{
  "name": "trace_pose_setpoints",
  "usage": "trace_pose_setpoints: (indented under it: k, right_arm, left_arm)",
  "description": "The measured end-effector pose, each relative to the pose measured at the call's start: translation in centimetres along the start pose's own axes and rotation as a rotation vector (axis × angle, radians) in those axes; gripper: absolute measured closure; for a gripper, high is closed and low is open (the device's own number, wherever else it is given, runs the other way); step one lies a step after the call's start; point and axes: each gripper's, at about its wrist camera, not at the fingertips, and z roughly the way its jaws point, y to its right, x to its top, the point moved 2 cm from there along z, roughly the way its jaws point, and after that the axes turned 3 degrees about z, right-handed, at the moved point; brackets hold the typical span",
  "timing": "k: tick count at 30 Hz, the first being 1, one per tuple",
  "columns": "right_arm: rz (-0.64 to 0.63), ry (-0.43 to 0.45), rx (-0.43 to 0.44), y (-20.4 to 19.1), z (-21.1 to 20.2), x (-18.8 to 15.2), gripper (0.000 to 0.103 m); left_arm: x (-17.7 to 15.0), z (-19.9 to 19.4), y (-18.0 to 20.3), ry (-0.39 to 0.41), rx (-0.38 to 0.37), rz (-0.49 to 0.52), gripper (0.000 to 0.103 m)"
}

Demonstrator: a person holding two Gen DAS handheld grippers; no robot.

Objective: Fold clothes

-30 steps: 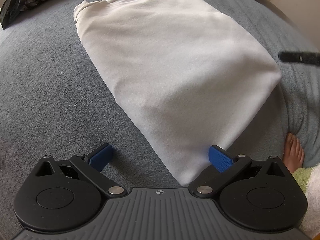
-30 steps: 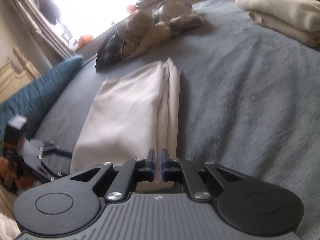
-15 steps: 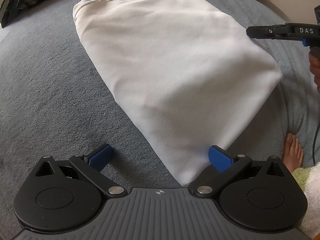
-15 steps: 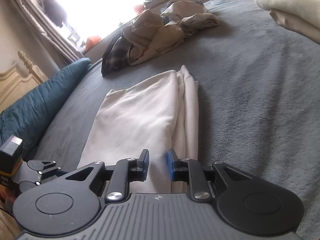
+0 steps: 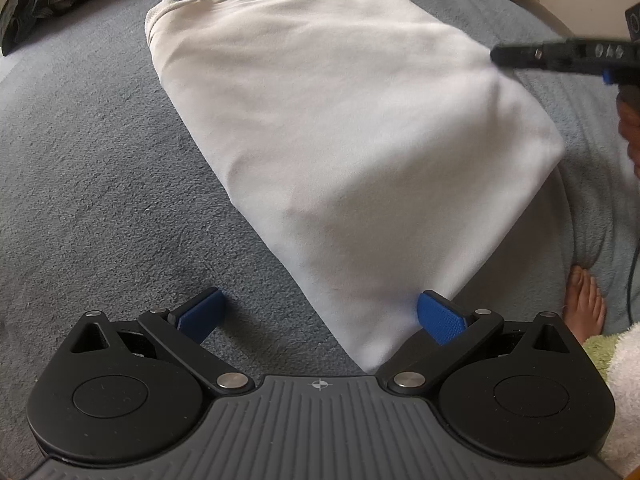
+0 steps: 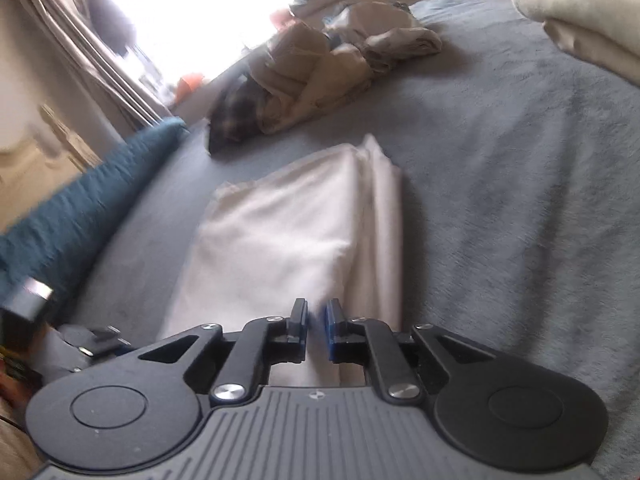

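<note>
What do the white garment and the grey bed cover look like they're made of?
White garment: probably a smooth matte cotton-type knit, with soft rounded folds and no sheen. Grey bed cover: looks like plush fleece, with a fuzzy, nubby pile; the exact fibre can't be told.

A grey fleece blanket (image 6: pixel 520 184) covers the bed before me. A teal pillow (image 6: pixel 80 204) lies along its left edge, with pale curtains (image 6: pixel 92 52) and a bright window (image 6: pixel 224 8) beyond. A bare foot (image 5: pixel 586 304) stands beside a green towel (image 5: pixel 600 350).
</note>
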Motion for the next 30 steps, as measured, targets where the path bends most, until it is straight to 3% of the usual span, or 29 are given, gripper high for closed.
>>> trace_pose_setpoints:
  k: [4, 9, 17, 25, 28, 30]
  right_arm:
    - [0.064, 0.015, 0.005, 0.4, 0.8, 1.6, 0.082]
    - [0.241, 0.007, 0.049, 2.3, 2.6, 2.9, 0.082]
    - [0.356, -0.026, 0.055, 3.8, 3.9, 3.4, 0.081]
    - [0.309, -0.045, 0.021, 3.2, 5.0, 4.1, 0.083]
    - [0.215, -0.017, -0.003, 2.1, 5.0, 4.2, 0.101]
    - [0.155, 0.018, -0.013, 1.4, 4.6, 4.2, 0.102]
  left_arm:
    - [0.3, 0.2, 0.8, 0.000, 0.004, 0.000, 0.000]
    - [0.4, 0.5, 1.7, 0.001, 0.007, 0.001, 0.000]
    - [0.6, 1.1, 0.8, -0.001, 0.006, 0.008, 0.000]
    - [0.2, -0.6, 1.7, -0.001, 0.000, 0.008, 0.000]
    - [0.1, -0.6, 1.6, -0.001, -0.001, 0.008, 0.000]
    - [-0.1, -0.7, 1.6, -0.001, -0.001, 0.008, 0.000]
